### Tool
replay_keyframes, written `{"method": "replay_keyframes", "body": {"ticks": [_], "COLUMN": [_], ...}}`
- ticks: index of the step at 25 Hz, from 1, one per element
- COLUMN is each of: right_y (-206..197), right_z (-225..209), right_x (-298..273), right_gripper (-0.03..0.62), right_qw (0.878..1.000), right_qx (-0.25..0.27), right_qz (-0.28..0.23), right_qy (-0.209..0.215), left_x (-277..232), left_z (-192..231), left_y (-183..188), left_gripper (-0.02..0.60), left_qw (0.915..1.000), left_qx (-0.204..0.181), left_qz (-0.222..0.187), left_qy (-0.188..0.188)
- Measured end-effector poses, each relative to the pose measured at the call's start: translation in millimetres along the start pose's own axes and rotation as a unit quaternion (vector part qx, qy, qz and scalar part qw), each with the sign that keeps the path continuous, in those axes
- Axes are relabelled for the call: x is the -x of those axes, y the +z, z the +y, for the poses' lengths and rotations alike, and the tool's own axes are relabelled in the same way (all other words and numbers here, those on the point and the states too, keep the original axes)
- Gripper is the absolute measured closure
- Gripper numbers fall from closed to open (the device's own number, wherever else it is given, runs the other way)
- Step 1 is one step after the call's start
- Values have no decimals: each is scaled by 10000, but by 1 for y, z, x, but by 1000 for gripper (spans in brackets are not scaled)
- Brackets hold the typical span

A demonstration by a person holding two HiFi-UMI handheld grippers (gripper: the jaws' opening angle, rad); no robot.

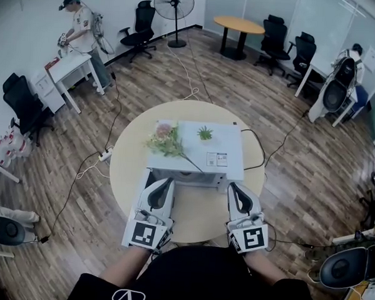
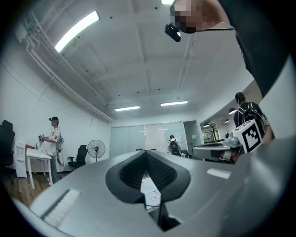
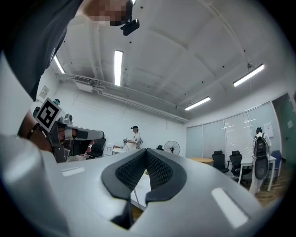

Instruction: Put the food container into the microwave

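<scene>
A white microwave stands on the round wooden table, its front toward me, with a bunch of flowers and a small green plant on its top. No food container shows in any view. My left gripper is shut and empty, with its tip close to the microwave's front left corner. My right gripper is also shut and empty, near the front right corner. In the left gripper view the jaws meet at the tip. In the right gripper view they meet too.
Cables and a power strip lie on the wood floor left of the table. A standing fan, a round table and office chairs stand at the back. One person works at a white desk at the far left, and another stands at the far right.
</scene>
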State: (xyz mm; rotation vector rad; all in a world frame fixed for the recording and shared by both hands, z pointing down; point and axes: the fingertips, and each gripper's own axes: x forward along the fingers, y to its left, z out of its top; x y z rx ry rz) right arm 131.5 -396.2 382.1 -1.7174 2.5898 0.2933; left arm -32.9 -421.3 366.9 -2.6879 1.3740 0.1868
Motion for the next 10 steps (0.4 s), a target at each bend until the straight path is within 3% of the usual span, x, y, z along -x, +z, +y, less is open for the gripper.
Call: {"method": "replay_keyframes", "body": {"ticks": [10], "right_y": [-3], "right_z": [0], "right_x": [0], "right_gripper": [586], "right_qw": [9999], "right_qx": [48], "right_qz": [84], "right_qy": [32], "left_x": [1], "left_z": [3], "left_y": [-2], "left_gripper": [581], "left_qw": [9997], "left_qx": [16], "left_qz": [193], "left_qy": [124]}}
